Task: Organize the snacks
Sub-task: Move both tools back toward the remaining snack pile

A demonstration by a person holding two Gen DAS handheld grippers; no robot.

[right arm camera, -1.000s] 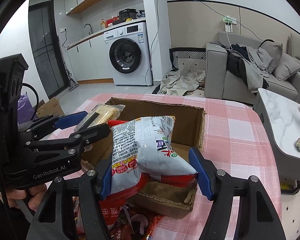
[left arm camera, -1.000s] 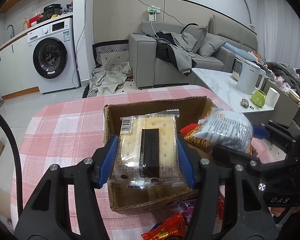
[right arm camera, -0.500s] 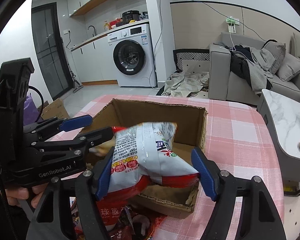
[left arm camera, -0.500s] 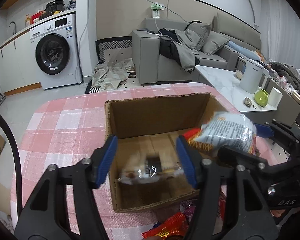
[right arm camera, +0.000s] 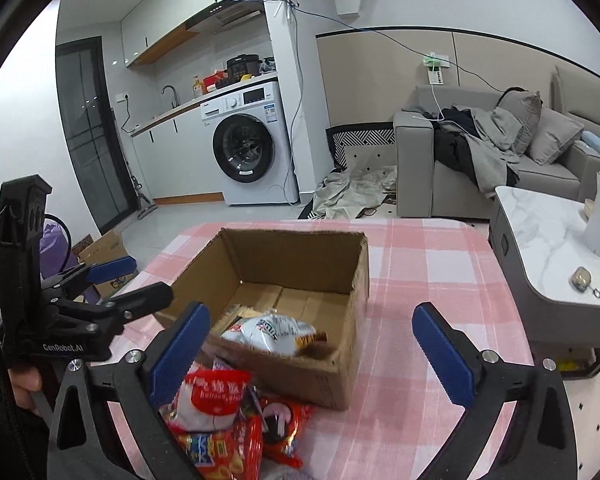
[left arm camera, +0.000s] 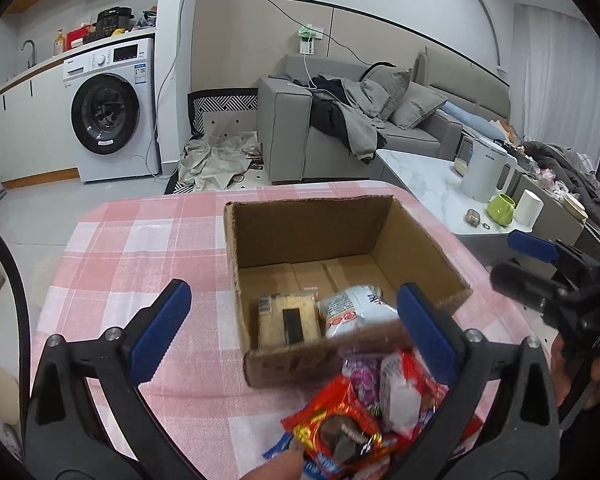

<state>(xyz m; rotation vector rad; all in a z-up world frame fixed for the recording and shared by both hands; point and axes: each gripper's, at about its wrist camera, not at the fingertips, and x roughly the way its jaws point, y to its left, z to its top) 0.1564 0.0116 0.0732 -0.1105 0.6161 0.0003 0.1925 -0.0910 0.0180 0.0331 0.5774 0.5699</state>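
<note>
With both snacks dropped into the open brown cardboard box (left arm camera: pixel 340 240), I have just spread my left gripper (left arm camera: pixel 296 320) and right gripper (right arm camera: pixel 312 344) wide, empty, ready for the loose packets.

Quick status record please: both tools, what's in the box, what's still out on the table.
left tool: open, jaws have just been opening, nothing gripped
right tool: open, jaws have just been opening, nothing gripped
cardboard box: open-topped, on the pink checked tablecloth
in box: cracker pack and white chip bag, side by side near the front wall
still out: pile of snack packets in front of the box
task state: two items boxed, pile remains
</note>
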